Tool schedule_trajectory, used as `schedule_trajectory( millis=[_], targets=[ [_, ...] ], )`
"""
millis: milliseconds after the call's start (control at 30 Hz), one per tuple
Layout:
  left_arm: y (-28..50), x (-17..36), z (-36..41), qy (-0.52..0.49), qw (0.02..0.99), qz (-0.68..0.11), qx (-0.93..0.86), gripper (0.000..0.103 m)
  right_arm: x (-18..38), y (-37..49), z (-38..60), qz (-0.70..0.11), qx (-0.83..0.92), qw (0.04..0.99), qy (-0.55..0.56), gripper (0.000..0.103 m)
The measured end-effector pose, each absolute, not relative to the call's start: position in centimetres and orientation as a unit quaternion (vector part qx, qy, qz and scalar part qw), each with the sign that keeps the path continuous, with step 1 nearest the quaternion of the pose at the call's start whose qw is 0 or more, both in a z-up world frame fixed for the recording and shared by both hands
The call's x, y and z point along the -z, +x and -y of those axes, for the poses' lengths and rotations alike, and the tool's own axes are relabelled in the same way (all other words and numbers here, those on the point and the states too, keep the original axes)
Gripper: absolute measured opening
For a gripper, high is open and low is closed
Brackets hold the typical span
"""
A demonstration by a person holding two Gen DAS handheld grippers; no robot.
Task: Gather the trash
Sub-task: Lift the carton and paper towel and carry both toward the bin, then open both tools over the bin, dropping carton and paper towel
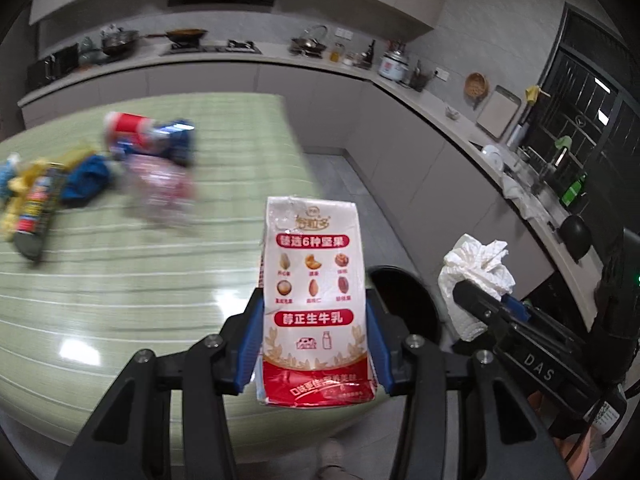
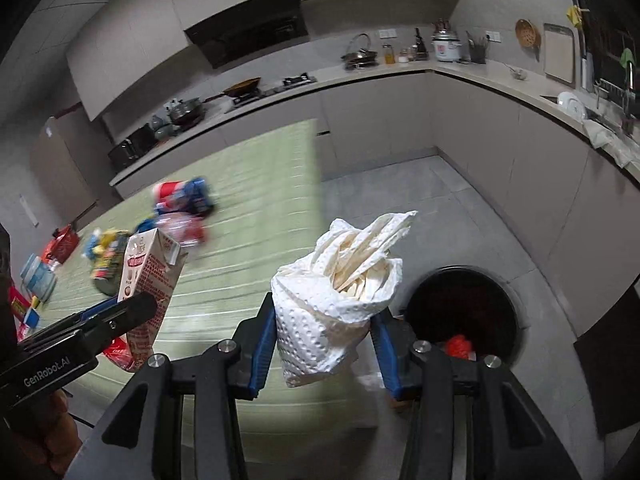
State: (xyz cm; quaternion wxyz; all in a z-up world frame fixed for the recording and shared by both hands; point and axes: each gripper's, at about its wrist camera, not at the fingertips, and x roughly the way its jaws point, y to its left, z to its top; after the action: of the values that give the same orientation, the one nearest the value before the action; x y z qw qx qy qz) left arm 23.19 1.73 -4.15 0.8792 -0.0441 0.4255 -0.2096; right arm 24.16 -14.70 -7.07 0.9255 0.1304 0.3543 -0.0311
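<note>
My left gripper is shut on a red and white milk carton, held upright above the right edge of the green table. The carton also shows in the right wrist view. My right gripper is shut on a crumpled white paper towel, also seen in the left wrist view. A black trash bin stands on the floor just right of the table, with something red inside. In the left wrist view the bin lies between the two grippers.
Several wrappers and packets lie on the far left of the table, also in the right wrist view. A kitchen counter with pots and appliances runs along the back and right walls. Grey floor lies beyond the table.
</note>
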Motion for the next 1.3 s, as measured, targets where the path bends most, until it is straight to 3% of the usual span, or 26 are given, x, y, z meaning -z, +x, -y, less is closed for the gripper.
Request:
schedule_trajectory(
  millis=[333,700,800,900,1300],
  targets=[
    [24.7,10.2,13.6,-0.030,0.860,-0.457,0.224,0.048,11.3,24.5,31.5,-0.388,0.059,0.912,0.119,0.047],
    [27.4,19.3,16.7,-0.021,0.827,-0.530,0.185,0.049,21.8,30.0,36.6,-0.457,0.008,0.880,0.128,0.047],
    [28.2,20.7,17.9,-0.008,0.825,-0.537,0.176,0.053,23.7,31.1,36.5,-0.472,-0.013,0.872,0.132,0.053],
    [29.2,22.0,18.0,-0.008,0.817,-0.555,0.158,0.066,25.2,32.1,36.6,-0.486,-0.016,0.864,0.128,0.068],
    [26.8,15.5,18.0,-0.001,0.835,-0.522,0.172,0.066,20.7,30.8,37.9,-0.443,0.030,0.885,0.137,0.072]
  ],
)
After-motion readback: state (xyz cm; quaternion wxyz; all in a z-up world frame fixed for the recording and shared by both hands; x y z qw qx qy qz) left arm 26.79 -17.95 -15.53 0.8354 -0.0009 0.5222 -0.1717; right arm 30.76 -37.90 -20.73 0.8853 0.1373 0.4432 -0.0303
